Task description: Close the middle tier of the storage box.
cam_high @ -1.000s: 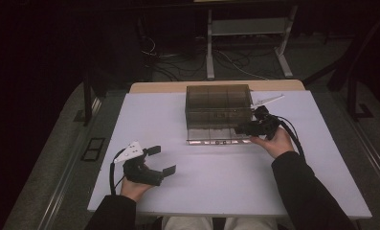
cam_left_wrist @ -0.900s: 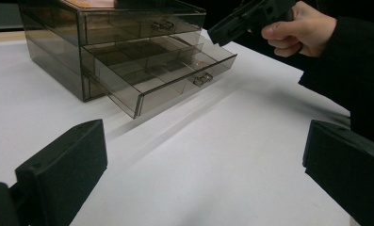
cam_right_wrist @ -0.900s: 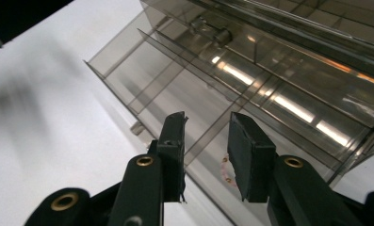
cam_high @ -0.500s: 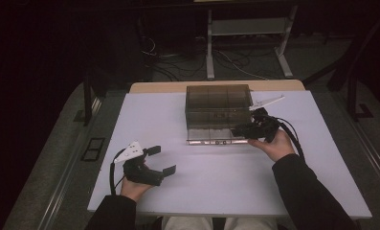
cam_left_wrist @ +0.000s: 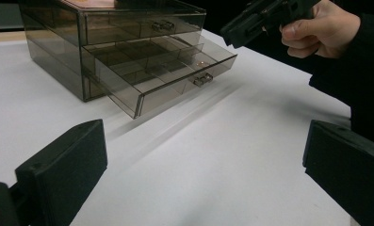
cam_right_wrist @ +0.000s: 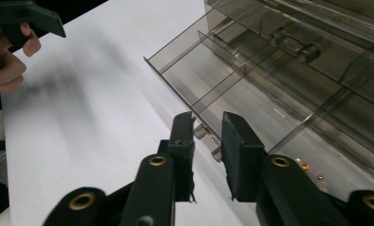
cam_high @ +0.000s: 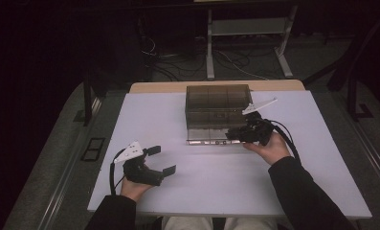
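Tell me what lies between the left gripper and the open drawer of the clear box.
Nothing: in the left gripper view, only bare white table stretches from the left gripper to the open drawer.

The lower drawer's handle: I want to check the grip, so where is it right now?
In the right gripper view the lower drawer's handle sits on the pulled-out drawer front, just beyond the right gripper, in line with the gap between its narrowed jaws.

Your white table top point(cam_high: 216, 184) sits on a pale wooden board whose far edge point(cam_high: 159, 87) shows. Grey floor point(cam_high: 58, 158) flanks it on both sides. Beyond it: a white metal stand point(cam_high: 247, 28), loose cables point(cam_high: 178, 64) on the floor. The room behind is dark; light falls mainly on the table.
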The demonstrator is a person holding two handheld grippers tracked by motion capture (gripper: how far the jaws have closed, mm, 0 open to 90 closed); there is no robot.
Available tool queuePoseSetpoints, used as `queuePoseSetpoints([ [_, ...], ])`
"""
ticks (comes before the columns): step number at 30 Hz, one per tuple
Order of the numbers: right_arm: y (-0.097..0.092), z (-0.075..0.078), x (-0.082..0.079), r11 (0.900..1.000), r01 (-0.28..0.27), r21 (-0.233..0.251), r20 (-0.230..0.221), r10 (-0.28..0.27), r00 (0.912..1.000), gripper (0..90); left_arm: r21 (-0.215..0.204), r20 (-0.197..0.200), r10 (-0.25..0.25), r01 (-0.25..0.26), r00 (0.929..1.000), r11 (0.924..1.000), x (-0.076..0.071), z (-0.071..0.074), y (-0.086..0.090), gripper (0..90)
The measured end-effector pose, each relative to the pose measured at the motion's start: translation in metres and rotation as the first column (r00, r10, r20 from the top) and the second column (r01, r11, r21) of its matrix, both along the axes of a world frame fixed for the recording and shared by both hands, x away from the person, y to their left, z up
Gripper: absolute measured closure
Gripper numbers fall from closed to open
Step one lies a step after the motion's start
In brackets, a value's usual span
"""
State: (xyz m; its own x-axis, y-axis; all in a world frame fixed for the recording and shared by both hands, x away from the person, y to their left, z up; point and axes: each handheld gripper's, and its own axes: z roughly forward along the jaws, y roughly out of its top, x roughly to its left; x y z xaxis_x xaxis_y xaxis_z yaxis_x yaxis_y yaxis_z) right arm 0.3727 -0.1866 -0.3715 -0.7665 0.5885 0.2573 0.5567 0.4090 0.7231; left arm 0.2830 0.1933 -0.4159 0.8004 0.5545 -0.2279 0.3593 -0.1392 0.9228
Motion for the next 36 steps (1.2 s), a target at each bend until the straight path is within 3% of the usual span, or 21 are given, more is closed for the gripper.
queuePoseSetpoints([
  [6, 0.007, -0.002, -0.002, 0.9999, -0.012, -0.007, -0.003, 0.012, 0.9999, 88.5, 0.000, 0.000, -0.001, 0.001, 1.0000, 1.0000, 0.000, 0.000, 0.000, 0.0],
  [36, 0.031, -0.018, -0.007, 0.9957, -0.085, -0.035, -0.044, 0.084, 0.9955, 89.0, -0.002, 0.000, -0.003, 0.003, 1.0000, 1.0000, 0.000, 0.000, 0.001, 0.0],
])
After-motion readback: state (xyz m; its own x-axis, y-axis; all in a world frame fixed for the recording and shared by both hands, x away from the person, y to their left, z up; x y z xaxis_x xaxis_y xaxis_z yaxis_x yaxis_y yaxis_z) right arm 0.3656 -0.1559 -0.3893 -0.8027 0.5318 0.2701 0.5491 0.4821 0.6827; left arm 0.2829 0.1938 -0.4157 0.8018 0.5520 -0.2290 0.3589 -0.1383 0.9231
